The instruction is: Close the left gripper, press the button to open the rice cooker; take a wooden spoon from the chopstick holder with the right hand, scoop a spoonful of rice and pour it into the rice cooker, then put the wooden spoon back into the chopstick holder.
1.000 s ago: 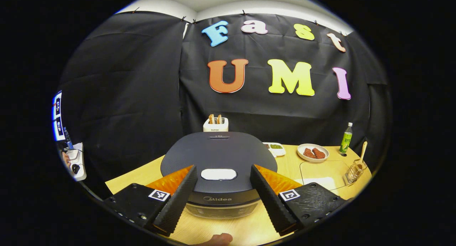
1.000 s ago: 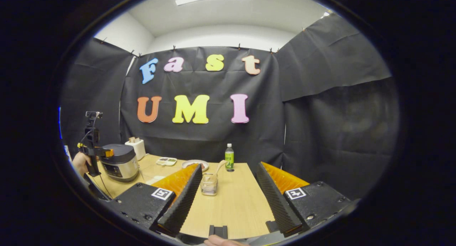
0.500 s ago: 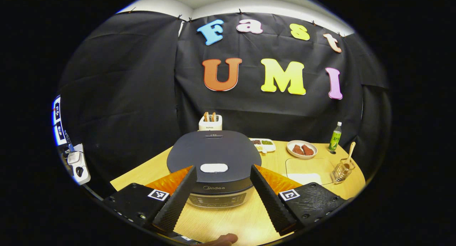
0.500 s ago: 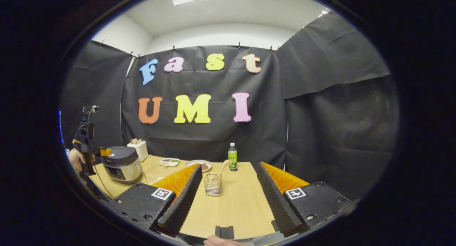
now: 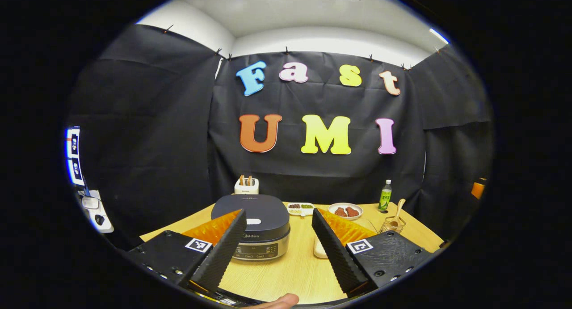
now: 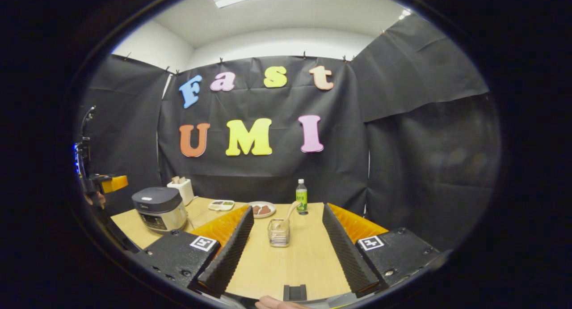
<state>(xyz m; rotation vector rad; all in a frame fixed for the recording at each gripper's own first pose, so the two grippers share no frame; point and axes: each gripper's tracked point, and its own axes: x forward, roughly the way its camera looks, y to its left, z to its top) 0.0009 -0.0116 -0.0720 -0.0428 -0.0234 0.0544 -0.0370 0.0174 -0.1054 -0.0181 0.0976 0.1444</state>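
Observation:
The dark rice cooker (image 5: pixel 252 226) stands on the wooden table (image 5: pixel 290 268) with its lid down and its white button (image 5: pixel 253 221) showing. My left gripper (image 5: pixel 278 217) is open, held back from the cooker, which sits toward its left finger. The clear chopstick holder (image 5: pixel 392 224) with the wooden spoon (image 5: pixel 397 208) stands at the right. In the right gripper view my right gripper (image 6: pixel 287 213) is open, and the holder (image 6: pixel 279 232) with the spoon (image 6: pixel 290 209) stands between its fingers, farther off. The cooker (image 6: pixel 160 208) is at the left, and the left gripper (image 6: pixel 105 184) is beyond it.
Along the back of the table stand a white toaster (image 5: pixel 246 186), a divided dish (image 5: pixel 300 207), a plate of meat (image 5: pixel 345 210) and a green bottle (image 5: pixel 384 195). A white shallow container (image 5: pixel 318 248) peeks out beside the left gripper's right finger. Black cloth walls surround the table.
The left gripper has drawn back and up from the cooker, which now looks much smaller; its lid stays down. The right gripper has shifted slightly, bringing the holder nearer the middle.

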